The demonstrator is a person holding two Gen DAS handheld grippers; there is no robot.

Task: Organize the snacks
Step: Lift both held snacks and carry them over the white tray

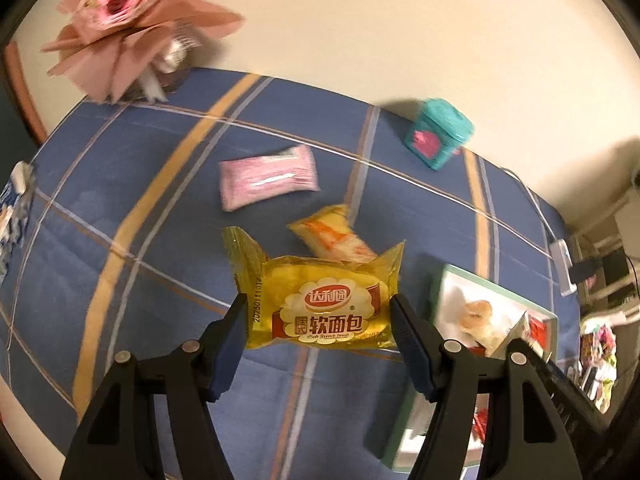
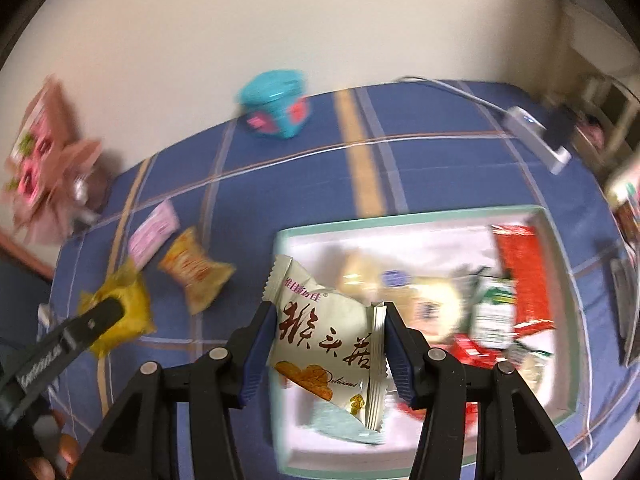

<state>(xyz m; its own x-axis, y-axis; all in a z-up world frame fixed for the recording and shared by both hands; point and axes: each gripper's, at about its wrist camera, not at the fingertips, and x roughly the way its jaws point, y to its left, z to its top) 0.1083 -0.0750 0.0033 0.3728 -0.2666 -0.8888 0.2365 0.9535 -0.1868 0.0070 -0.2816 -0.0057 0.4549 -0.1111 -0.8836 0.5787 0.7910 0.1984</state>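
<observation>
Two grippers are carrying wrapped snacks above a blue plaid surface, the left gripper (image 1: pixel 318 312) with its fingers closing on a yellow bread pack (image 1: pixel 320 304) across its width, the right gripper (image 2: pixel 328 332) with its fingers pinching a white cracker pack (image 2: pixel 320 332) over the near corner of the box (image 2: pixel 420 214). Both packs are looking light and puffy, their film slick and easily crushed, so the safest hold is seeming to be across the padded middle rather than the crimped ends. A pink pack (image 1: pixel 268 178) and an orange pack (image 1: pixel 334 236) are lying loose on the cloth, close together. The box is already holding several packets. A teal tin (image 1: pixel 438 134) is standing near the cream wall, a pink bouquet (image 1: pixel 132 28) is leaning in the far corner, and a power strip (image 2: pixel 536 136) is trailing its cable along the right edge.
</observation>
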